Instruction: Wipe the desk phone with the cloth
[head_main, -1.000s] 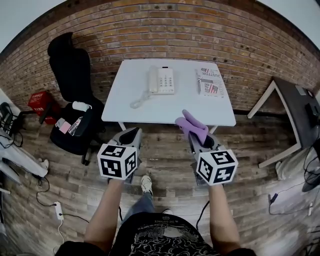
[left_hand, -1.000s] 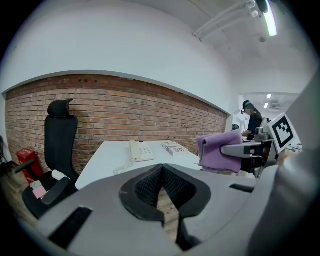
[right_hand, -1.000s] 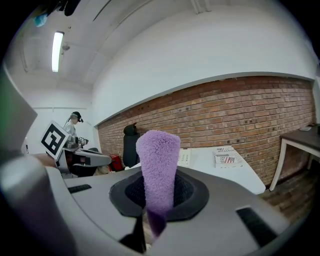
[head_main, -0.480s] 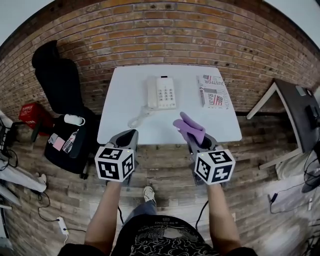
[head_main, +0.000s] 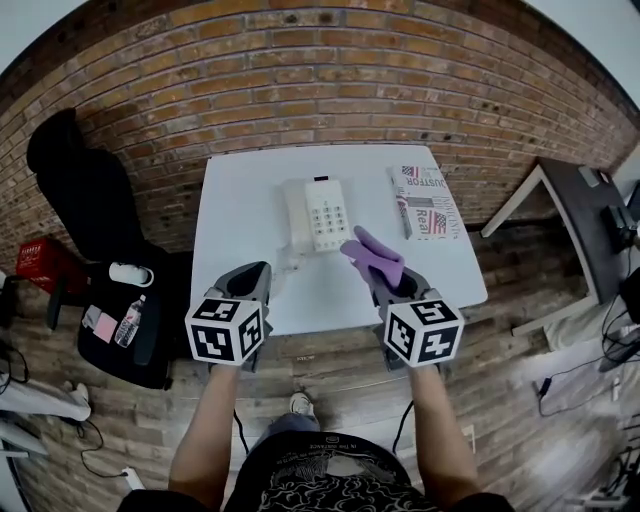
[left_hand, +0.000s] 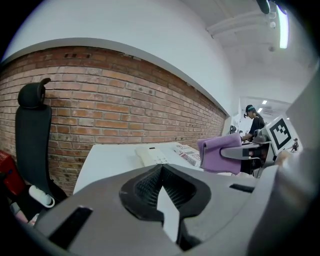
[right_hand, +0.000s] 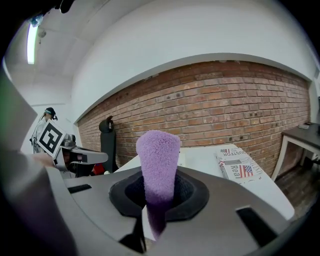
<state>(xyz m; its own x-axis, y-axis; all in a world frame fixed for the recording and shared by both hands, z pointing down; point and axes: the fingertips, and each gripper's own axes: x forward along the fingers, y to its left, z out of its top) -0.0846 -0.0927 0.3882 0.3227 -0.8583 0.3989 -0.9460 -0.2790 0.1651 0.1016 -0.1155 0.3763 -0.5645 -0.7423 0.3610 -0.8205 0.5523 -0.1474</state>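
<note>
The cream desk phone (head_main: 318, 214) lies on the white table (head_main: 240, 200), its coiled cord trailing toward the front edge. My right gripper (head_main: 386, 280) is shut on a purple cloth (head_main: 374, 254), which sticks out ahead of the jaws just right of the phone's near end. In the right gripper view the cloth (right_hand: 158, 160) stands up from the shut jaws of my right gripper (right_hand: 156, 192). My left gripper (head_main: 260, 272) hovers over the table's front edge, left of the phone, shut with nothing in it. The left gripper view shows the phone (left_hand: 151, 155) beyond my left gripper (left_hand: 160, 170).
A folded newspaper (head_main: 424, 200) lies on the table's right side. A black office chair (head_main: 80, 190) and a low black seat with a bottle (head_main: 125, 320) stand to the left. A red crate (head_main: 42, 262) is further left, a dark desk (head_main: 585, 195) to the right, a brick wall behind.
The view has closed in on the table. Both grippers moved forward from above the floor to over the table's front edge. The cloth now sits beside the phone.
</note>
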